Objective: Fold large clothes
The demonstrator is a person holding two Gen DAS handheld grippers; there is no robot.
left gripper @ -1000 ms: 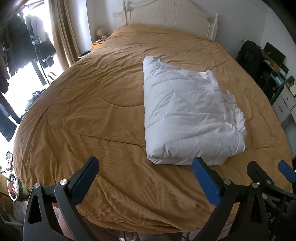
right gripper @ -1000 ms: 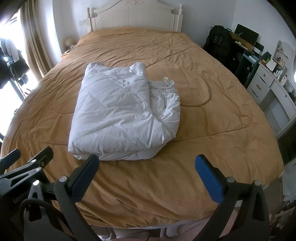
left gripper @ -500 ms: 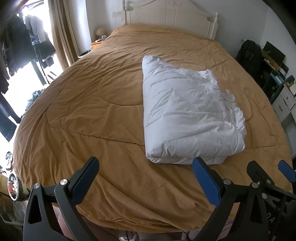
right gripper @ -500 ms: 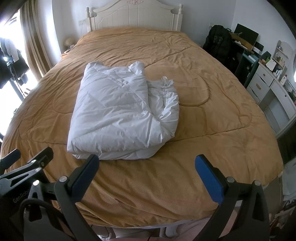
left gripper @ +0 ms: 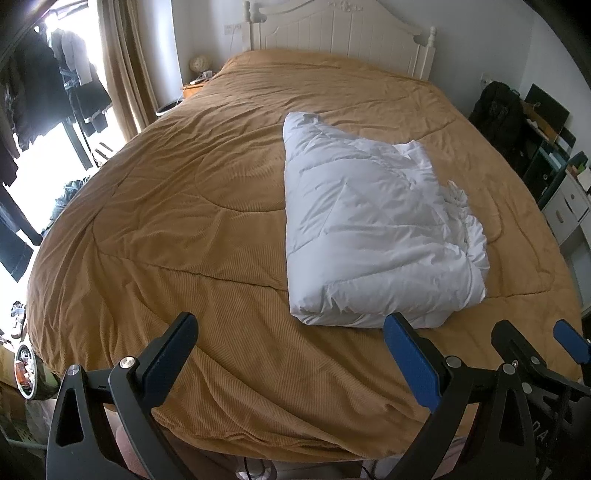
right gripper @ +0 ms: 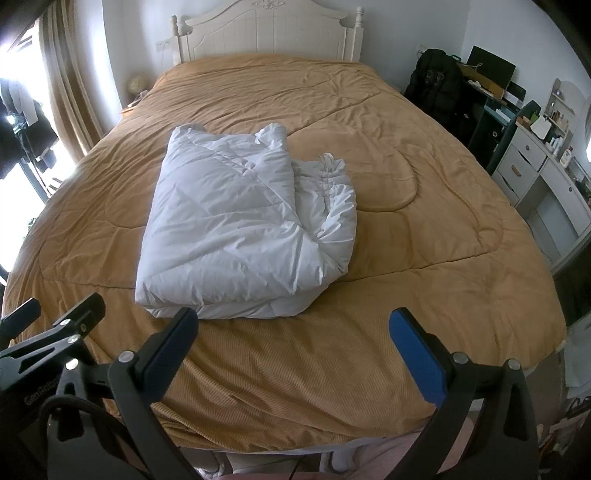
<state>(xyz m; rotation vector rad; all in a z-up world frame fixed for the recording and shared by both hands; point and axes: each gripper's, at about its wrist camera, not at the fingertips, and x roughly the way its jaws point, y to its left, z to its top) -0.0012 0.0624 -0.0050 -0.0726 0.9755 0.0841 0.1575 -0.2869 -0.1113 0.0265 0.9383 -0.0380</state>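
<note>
White quilted duvet (left gripper: pixel 373 229), folded into a puffy rectangle: long axis runs from foot edge toward headboard (right gripper: pixel 266 33), bunched edge toward bed's (left gripper: pixel 166 221) right side. Left gripper (left gripper: pixel 291 354) and right gripper (right gripper: pixel 291 350): jaws apart, empty, above foot edge.

A big bed (left gripper: pixel 207 206) with a brown cover fills the room. A white puffy blanket (left gripper: pixel 369 229) lies folded on it, toward the right side. The left gripper (left gripper: pixel 291 354) hangs over the near edge of the bed with its jaws wide apart and nothing between them. The right gripper (left gripper: pixel 535 343) peeks in at the far right. A white headboard (left gripper: pixel 343 33) stands at the back.
</note>
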